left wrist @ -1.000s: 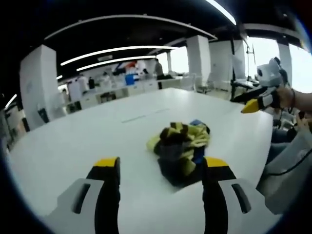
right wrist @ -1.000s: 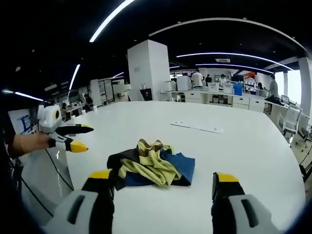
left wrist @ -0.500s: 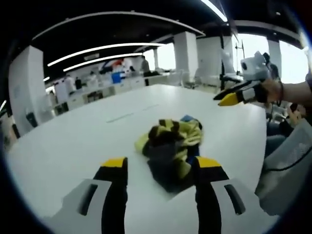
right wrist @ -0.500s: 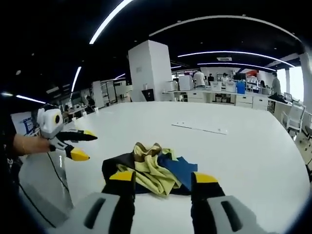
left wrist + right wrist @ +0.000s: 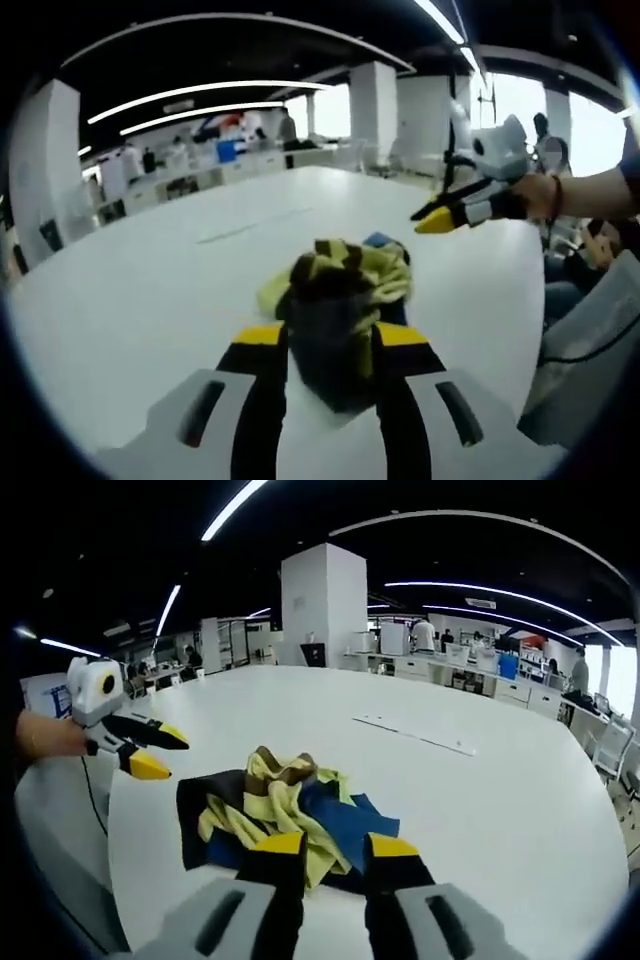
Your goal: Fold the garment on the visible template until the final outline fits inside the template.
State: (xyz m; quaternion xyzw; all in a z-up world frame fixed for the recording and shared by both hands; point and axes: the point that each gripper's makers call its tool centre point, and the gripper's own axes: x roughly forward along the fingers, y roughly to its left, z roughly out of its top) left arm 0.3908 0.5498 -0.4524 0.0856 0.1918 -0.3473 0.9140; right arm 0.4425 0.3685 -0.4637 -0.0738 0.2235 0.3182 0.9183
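Low centre of the left gripper view: left gripper with yellow-tipped jaws narrowed to a slim gap around the near dark edge of the garment, apparently closing to pinch it, though whether cloth is actually gripped cannot be told. Low centre of the right gripper view: right gripper likewise drawn nearly together over the near yellow-and-blue folds of the garment, probably poised to take the opposite edge so the heap can be lifted and spread; a firm hold cannot be confirmed there either. Just beyond both: crumpled in a heap on the white table, mid-frame, no fold begun and no template outline discernible beneath. Farther back, upper centre: a thin flat strip lying on the tabletop, well apart from the cloth. Behind, white columns and desks.
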